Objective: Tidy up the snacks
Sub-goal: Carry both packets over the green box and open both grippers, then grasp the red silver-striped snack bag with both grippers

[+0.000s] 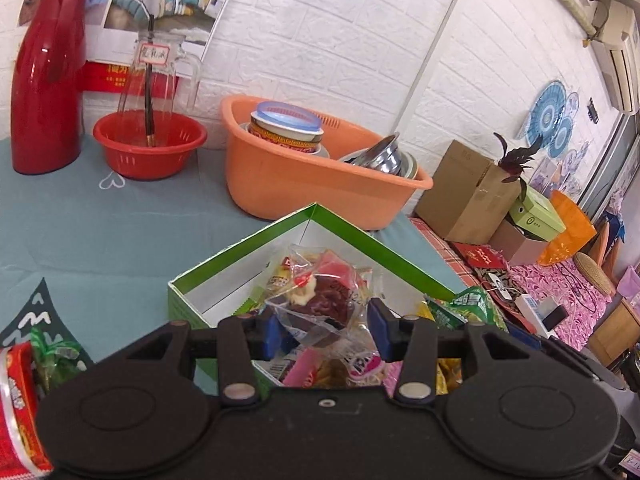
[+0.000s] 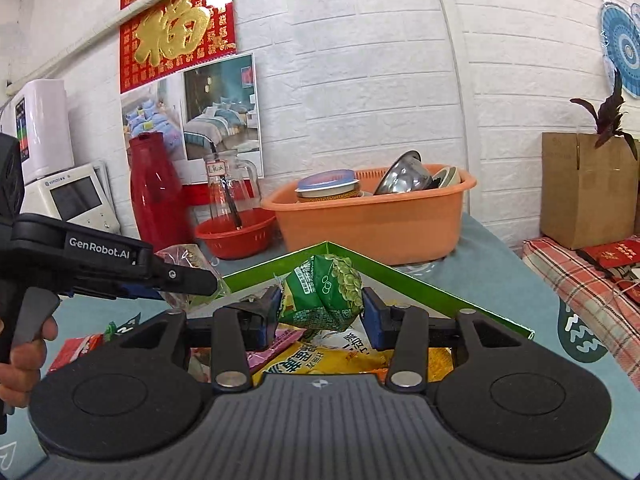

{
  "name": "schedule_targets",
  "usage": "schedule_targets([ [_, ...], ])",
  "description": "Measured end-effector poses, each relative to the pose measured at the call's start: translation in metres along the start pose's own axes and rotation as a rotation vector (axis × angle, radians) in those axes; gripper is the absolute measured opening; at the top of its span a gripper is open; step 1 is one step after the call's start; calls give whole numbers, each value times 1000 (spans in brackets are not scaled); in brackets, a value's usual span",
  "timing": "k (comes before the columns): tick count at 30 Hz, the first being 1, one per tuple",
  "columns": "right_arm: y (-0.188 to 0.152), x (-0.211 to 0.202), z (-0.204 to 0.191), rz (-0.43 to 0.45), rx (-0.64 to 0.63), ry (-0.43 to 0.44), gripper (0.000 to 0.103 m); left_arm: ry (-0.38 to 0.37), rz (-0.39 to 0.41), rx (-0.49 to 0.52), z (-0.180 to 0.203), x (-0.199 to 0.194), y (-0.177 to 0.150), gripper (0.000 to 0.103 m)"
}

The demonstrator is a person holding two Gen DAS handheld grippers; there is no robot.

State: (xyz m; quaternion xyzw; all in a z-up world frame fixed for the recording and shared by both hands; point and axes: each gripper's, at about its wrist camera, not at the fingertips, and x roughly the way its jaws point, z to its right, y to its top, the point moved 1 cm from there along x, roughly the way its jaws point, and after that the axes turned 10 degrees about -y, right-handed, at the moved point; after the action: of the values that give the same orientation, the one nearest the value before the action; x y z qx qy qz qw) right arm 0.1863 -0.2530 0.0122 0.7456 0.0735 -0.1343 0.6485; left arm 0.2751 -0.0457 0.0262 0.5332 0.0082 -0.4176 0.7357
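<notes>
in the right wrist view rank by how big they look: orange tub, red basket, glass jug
1. orange tub
2. red basket
3. glass jug, roughly alike in apparent size with the basket, so that order is unsure.

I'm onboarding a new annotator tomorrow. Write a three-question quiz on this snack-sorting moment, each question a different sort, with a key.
1. True or false: the right claw grips a green snack bag.
2. Multiple choice: the left claw holds a clear-wrapped pastry over: A) the orange basin; B) the green box; C) the red colander.
3. Fill in: the glass pitcher stands in the red ____.

Key: 1 true; 2 B; 3 colander.
</notes>
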Motion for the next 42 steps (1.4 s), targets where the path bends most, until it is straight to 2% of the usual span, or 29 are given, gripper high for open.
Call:
schedule_targets([
  [1, -2, 5, 0, -3, -4, -1, 84, 5, -6, -1, -2, 4, 0, 70],
  [2, -4, 10, 0, -9, -12, -11, 87, 10, -13, -2, -5, 8, -1, 77],
  [3, -6, 13, 0, -17, -24, -20, 103, 6, -24, -6, -8, 11, -3, 103],
  [6, -12, 13, 0, -2, -68, -37, 103, -6, 5, -19, -12, 8, -10, 103],
  [9, -13, 10, -2, 11, -92, -38, 103, 1, 1, -10, -11, 5, -11, 103],
  [16, -7, -13, -11, 45, -88, -6, 103, 9, 22, -5, -2, -15, -12, 103],
  [19, -6, -28, -17, 61, -84, 24, 103, 14, 31, 4, 3, -29, -17, 103],
  [22, -8, -44, -25, 50, -83, 91, 103, 17, 49, 4, 2, -51, -25, 103],
  [26, -14, -59, -39, 12, -76, 182, 103, 99, 89, -23, -15, -85, -37, 103],
  [30, -22, -70, -54, -7, -92, 218, 103, 231, 143, -129, -50, -114, -47, 103],
  [33, -28, -77, -63, -21, -111, 234, 103, 322, 155, -194, -80, -126, -51, 103],
  [38, -35, -81, -74, -46, -130, 250, 103, 349, 128, -280, -118, -127, -61, 103],
  [42, -40, -81, -78, -66, -142, 255, 103, 381, 112, -292, -133, -121, -64, 103],
])
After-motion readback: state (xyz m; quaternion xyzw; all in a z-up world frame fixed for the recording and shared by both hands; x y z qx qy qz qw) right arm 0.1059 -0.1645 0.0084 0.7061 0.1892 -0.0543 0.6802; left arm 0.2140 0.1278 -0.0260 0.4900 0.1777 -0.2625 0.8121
